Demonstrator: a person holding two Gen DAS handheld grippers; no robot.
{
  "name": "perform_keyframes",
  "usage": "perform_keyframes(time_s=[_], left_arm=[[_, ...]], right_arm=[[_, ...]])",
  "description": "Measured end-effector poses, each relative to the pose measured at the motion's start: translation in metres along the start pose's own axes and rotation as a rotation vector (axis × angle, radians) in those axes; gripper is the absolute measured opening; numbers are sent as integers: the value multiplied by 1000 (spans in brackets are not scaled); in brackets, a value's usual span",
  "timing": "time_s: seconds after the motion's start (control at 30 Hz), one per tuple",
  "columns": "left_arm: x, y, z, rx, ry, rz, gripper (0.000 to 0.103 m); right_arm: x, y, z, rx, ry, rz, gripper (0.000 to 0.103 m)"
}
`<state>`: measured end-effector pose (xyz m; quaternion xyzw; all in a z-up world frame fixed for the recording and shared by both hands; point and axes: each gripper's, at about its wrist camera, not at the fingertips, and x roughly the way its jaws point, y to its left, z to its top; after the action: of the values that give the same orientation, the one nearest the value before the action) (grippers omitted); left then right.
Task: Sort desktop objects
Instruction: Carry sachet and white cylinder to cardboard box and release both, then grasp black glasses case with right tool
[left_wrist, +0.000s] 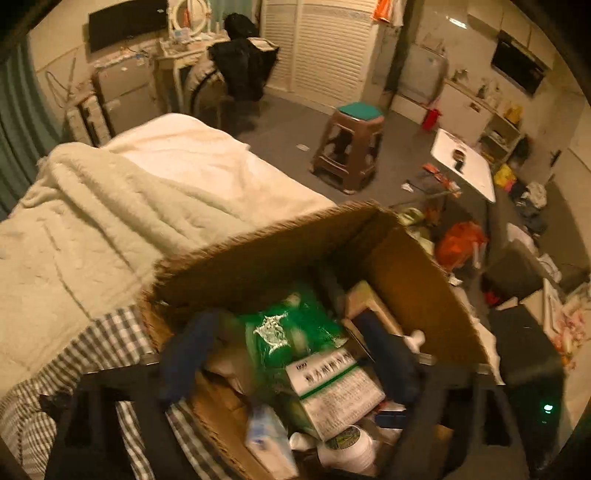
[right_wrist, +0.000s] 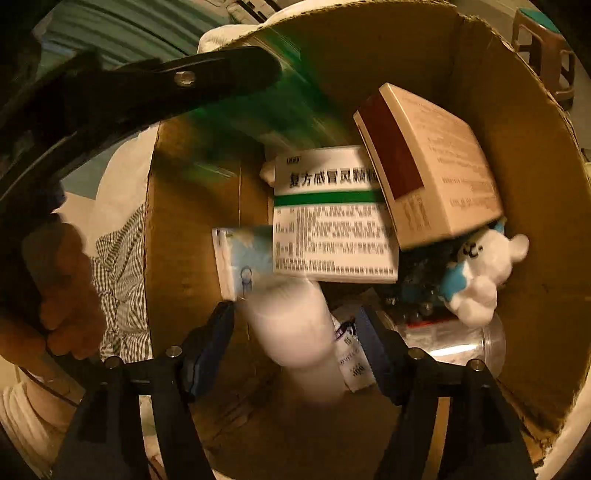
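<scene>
A cardboard box (left_wrist: 266, 254) on the bed holds sorted items; it also fills the right wrist view (right_wrist: 524, 177). My left gripper (left_wrist: 291, 350) is open above the box, with a blurred green packet (left_wrist: 291, 325) between its fingers, not clamped. Under it lie a white-and-green medicine box (left_wrist: 340, 391) and a white jar (left_wrist: 347, 446). My right gripper (right_wrist: 299, 332) is open inside the box, with a blurred white bottle (right_wrist: 295, 328) between its fingers, seemingly loose. The medicine box (right_wrist: 332, 221), a tan box (right_wrist: 436, 162), a plush bear (right_wrist: 484, 269) and a tissue pack (right_wrist: 243, 254) lie there.
The box sits on a bed with a cream blanket (left_wrist: 110, 206) and a checked sheet (left_wrist: 110, 343). A brown stool (left_wrist: 349, 144) and a white table (left_wrist: 465, 166) stand on the cluttered floor. The left gripper's arm (right_wrist: 147, 88) crosses the right wrist view.
</scene>
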<state>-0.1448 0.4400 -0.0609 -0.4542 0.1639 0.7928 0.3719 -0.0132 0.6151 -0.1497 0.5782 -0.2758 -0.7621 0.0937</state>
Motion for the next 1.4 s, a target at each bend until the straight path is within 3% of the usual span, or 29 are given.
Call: perform_keyframes(time_s=[0.17,0.3,0.47,0.6,0.63,0.73,0.83,1.03,1.1,1.27,1.33,1.37,1.4], left_arm=[[-21,24,3,-48,-30,-11,91],[-53,73,-7,-120,-62,28,98],[-78,166,-53,-265,-47,177,98],[-93,243,-124,-454,-50,381,98],[-94,253,-137,-480,-46,399,98],[-86,285,-190,-571,-14,388,98],[-69,294,-222,-574,11,368,98],[-26,304,-234,-480,74,344,96],[-14,307,-232,-452,83,333,84],[6,314,-223,-389,57,256,77],[9,310,-220,-331,40,206,47],[12,306,-219,-289,50,173,13],[14,305,-219,-273,66,173,4]], right_arm=[[-17,4,10,-20,-53,-62,68],[-43,14,13,-9,-137,-68,68],[-63,60,14,-118,-235,-137,68],[-63,112,20,-253,-290,-198,68],[-59,130,19,-304,-302,-221,68],[-46,173,26,-423,-312,-262,68],[-22,203,25,-484,-281,-266,68],[55,254,29,-575,-162,-225,68],[85,264,29,-591,-106,-232,68],[145,272,30,-600,21,-247,68],[158,270,34,-600,38,-271,68],[163,269,35,-594,42,-274,68],[168,268,37,-588,46,-272,68]])
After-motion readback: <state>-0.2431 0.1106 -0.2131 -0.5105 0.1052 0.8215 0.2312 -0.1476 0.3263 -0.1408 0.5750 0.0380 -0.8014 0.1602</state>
